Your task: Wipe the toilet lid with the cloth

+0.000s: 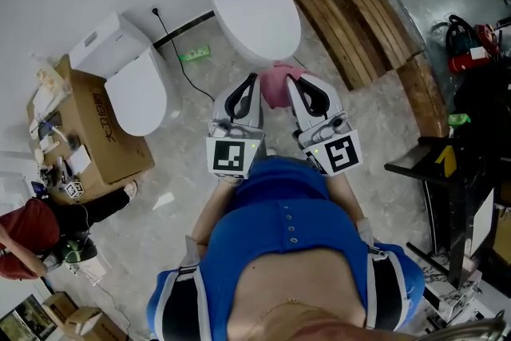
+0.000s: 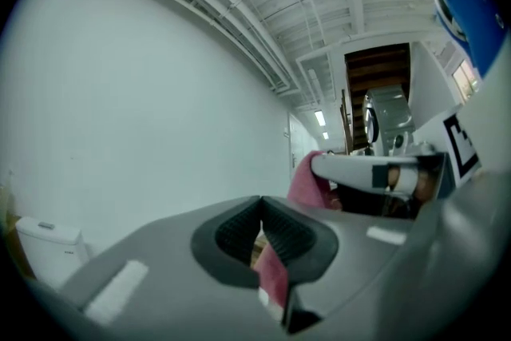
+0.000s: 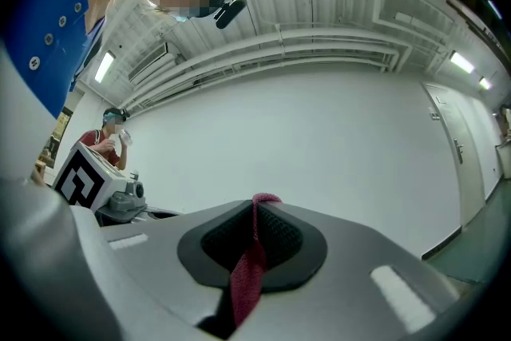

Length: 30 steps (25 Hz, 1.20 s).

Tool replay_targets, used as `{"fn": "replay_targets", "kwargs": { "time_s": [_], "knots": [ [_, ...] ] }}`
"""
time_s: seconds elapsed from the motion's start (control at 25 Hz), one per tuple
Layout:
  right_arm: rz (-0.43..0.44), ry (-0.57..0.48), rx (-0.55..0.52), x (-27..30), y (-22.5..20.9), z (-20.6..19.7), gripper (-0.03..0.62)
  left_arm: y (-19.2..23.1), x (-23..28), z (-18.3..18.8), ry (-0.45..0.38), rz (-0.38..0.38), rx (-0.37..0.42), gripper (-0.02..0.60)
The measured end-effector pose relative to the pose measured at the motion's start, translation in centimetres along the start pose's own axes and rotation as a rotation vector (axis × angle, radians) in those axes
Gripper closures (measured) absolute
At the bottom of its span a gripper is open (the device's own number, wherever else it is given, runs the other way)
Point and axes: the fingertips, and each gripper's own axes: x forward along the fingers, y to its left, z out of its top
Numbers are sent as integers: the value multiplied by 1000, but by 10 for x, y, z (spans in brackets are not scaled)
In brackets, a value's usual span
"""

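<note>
Both claws are up in front of the person in the blue shirt (image 1: 291, 239), side by side, with the pink cloth (image 1: 276, 85) strung between them. The left claw (image 1: 250, 84) is pressed together on one end of the cloth, and in its own view a pink strip runs down between the ribbed pads. The right claw (image 1: 295, 84) is pinching the other end, with a dark pink fold squeezed up through its closed jaws. From the head view the cloth sits right at the near edge of the toilet lid (image 1: 254, 8); whether it touches the lid can't be told. The lid is white, closed, with a dark slot near its far edge. To its left on the floor stands a second toilet (image 1: 136, 88), tight against a cardboard box (image 1: 100, 144). Curved wooden planks (image 1: 351, 20) lie to the right of the toilet. At the lower left corner, a person in red (image 1: 32, 231) crouches.
</note>
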Motion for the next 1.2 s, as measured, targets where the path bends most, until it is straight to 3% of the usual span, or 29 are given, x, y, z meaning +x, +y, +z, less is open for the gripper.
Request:
{"fn": "replay_targets", "kwargs": {
  "time_s": [0.28,0.44,0.64,0.88,1.2],
  "knots": [
    [5,1,-18,99,-66,-21,583,73,114,-18,9,-9,-30,578],
    [14,36,-10,167,-103,-37,583,120,175,-26,55,-24,-16,578],
    [24,83,-88,250,-138,-68,583,181,240,-55,133,-27,-16,578],
    [96,129,-122,312,-163,-111,583,239,276,-82,177,41,-14,578],
    [273,171,-184,364,-187,-170,581,272,297,-123,216,188,-22,578]
  ]
}}
